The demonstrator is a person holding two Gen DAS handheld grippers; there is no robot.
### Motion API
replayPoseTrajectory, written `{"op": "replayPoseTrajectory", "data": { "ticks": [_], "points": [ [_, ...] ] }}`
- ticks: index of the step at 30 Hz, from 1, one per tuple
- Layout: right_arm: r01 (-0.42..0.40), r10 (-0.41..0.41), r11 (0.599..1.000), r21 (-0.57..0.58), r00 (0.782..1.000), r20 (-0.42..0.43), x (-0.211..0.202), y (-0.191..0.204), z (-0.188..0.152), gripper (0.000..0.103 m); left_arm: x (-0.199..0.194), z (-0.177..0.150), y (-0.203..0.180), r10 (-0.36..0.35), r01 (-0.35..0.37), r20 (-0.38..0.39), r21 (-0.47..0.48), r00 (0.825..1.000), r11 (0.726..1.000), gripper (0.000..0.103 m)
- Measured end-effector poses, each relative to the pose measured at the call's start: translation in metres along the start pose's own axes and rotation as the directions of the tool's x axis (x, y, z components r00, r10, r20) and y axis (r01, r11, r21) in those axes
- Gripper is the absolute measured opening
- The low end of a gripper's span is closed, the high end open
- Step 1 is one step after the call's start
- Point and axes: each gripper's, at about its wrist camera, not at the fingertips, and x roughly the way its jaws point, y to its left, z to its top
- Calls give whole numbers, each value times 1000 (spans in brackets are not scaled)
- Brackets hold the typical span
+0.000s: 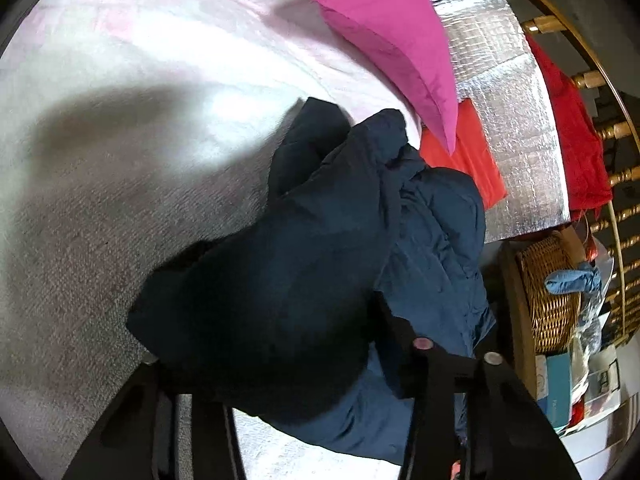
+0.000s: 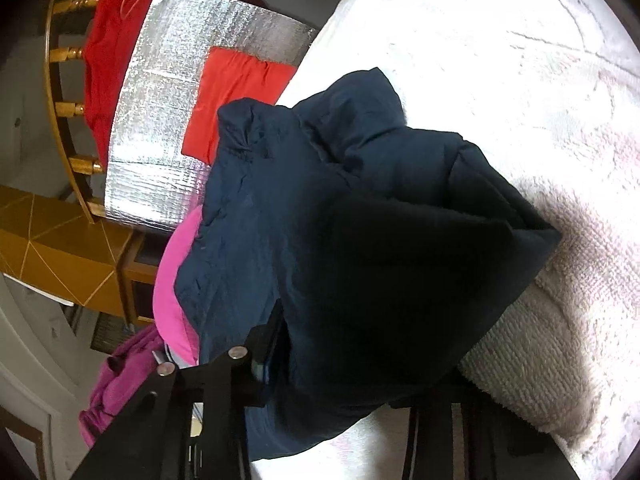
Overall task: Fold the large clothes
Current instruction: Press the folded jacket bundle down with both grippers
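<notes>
Navy, puffy and quilted, the jacket (image 1: 304,264) is seen bunched in thick folds on a pale fleecy blanket (image 1: 132,184), with its far edge near a pink pillow (image 1: 392,40) and an orange-red cloth (image 1: 472,160) lying on a silver foil mat (image 1: 516,128). In the right wrist view the same jacket (image 2: 360,248) is heaped over the blanket (image 2: 520,80), its shaded underside almost black. The left gripper (image 1: 304,376) is buried in the fabric; a thick fold is bundled between its narrowed fingers (image 1: 424,364) and appears to be pinched. The right gripper (image 2: 336,364) is likewise wrapped in the jacket, a thick fold apparently clamped between its partly closed fingers (image 2: 236,364); the pads themselves are hidden.
</notes>
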Motion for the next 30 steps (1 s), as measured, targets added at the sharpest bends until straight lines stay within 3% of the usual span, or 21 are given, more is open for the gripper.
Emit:
{"op": "replayPoseTrajectory", "data": {
  "ticks": [11, 30],
  "points": [
    [15, -15, 1000, -15, 1000, 0, -5, 4, -4, 34, -10, -3, -6, 1, -1, 13, 30, 1000, 1000, 31],
    [-3, 1, 999, -35, 999, -34, -48, -15, -18, 32, -38, -22, 2, 21, -22, 11, 107, 1000, 994, 29]
  ]
}}
